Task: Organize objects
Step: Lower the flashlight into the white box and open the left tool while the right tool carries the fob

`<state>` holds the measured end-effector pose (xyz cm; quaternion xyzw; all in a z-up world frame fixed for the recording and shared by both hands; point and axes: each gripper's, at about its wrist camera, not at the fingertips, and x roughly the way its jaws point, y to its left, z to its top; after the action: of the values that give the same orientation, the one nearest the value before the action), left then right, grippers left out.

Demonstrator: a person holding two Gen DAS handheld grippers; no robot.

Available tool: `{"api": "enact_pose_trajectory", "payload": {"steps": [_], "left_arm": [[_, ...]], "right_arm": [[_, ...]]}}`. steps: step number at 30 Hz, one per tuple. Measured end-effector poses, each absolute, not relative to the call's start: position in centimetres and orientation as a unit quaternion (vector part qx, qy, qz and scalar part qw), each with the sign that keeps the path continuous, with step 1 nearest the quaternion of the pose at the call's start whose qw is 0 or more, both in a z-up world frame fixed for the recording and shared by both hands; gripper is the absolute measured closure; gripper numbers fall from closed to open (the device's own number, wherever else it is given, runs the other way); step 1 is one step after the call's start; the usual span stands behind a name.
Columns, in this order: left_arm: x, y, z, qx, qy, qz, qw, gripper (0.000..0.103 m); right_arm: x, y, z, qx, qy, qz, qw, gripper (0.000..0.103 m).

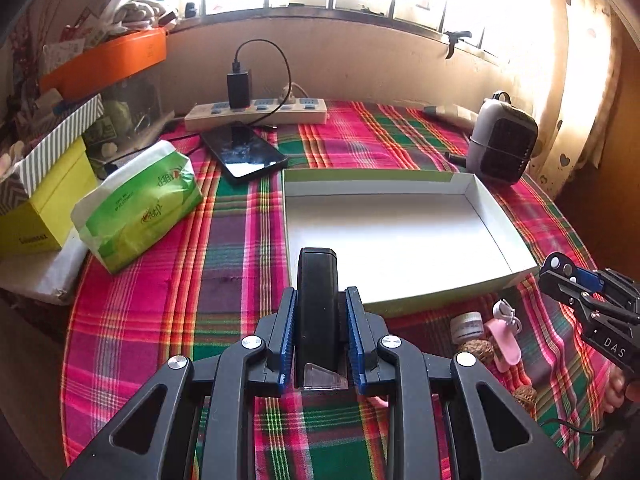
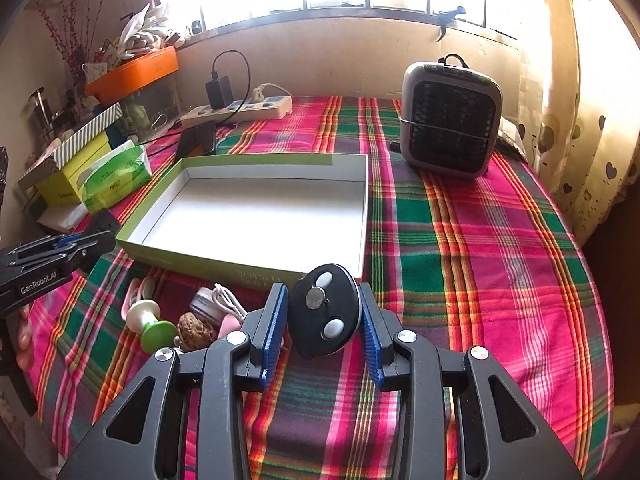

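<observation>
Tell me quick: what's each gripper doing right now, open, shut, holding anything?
Left gripper: shut on a slim black rectangular plastic device.
Right gripper: shut on a black oval remote with pale buttons.

Two brand marks can be read, both on the grippers.
"GenRobot.AI" stands in white letters on the side of the left gripper (image 2: 86, 246), seen from the right wrist. "DAS" stands in white on the right gripper (image 1: 560, 270), seen from the left wrist. Print on the green tissue pack (image 1: 138, 204) and the yellow box (image 1: 44, 208) is too blurred to read.
</observation>
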<state>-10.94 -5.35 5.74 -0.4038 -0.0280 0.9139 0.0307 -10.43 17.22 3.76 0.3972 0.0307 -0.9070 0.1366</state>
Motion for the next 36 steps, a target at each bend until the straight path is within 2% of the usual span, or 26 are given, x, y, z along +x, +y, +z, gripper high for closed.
{"api": "enact_pose_trajectory", "payload": {"steps": [14,36], "left_arm": [[-15.3,-4.4,7.7,-0.395,-0.020,0.917,0.055,0.082],[-17.9,-3.6,5.1,-0.437,-0.027,0.896,0.074,0.083]], "right_arm": [[-14.5,15.3,6.1,0.391,0.044,-0.906,0.158,0.067],[-17.4,15.7,4.4,0.415,0.026,-0.895,0.161,0.067]]}}
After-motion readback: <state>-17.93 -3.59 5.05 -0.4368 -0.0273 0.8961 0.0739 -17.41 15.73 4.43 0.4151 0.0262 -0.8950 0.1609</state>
